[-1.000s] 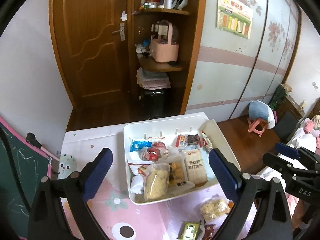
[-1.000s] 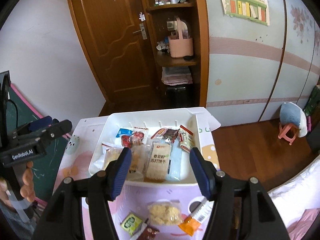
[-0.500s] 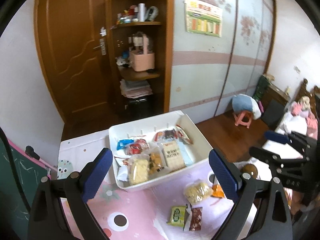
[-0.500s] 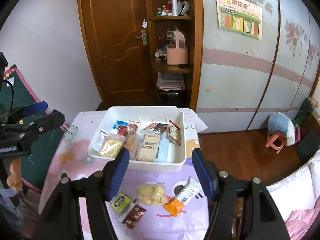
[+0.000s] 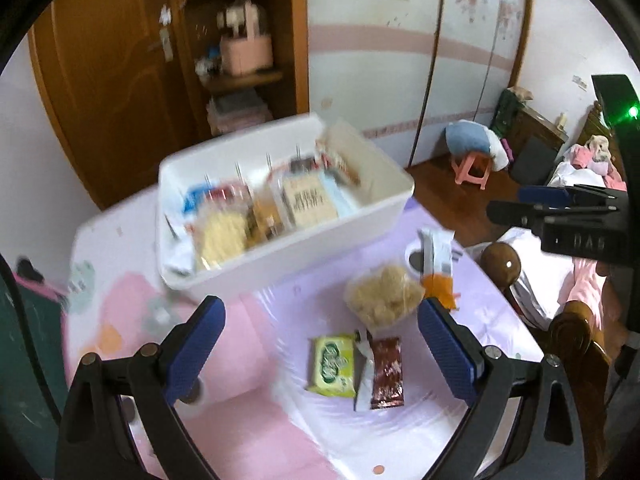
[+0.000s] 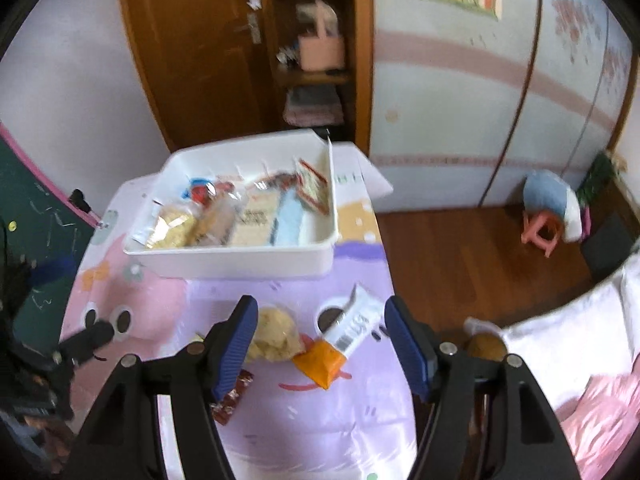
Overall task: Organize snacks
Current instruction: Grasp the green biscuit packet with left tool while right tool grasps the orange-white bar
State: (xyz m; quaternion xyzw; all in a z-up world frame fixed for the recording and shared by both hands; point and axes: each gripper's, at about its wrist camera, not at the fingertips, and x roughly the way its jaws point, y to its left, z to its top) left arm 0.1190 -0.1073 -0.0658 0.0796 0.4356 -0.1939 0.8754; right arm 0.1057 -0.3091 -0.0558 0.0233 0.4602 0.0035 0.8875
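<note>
Glossy green packet (image 5: 332, 361), crinkly clear bag (image 5: 383, 300), rectangular white bin (image 5: 280, 236)

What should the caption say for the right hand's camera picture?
Open right gripper above an orange-and-white packet, near the white snack bin.

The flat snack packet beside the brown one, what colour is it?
Yellow-green packet, clearest in the left wrist view.

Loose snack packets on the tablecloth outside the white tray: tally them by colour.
Green packet: 1
Dark brown-red packet: 1
Clear bag of pale yellow snacks: 1
Orange-and-white packet: 1
Total: 4, both open grippers empty.
</note>
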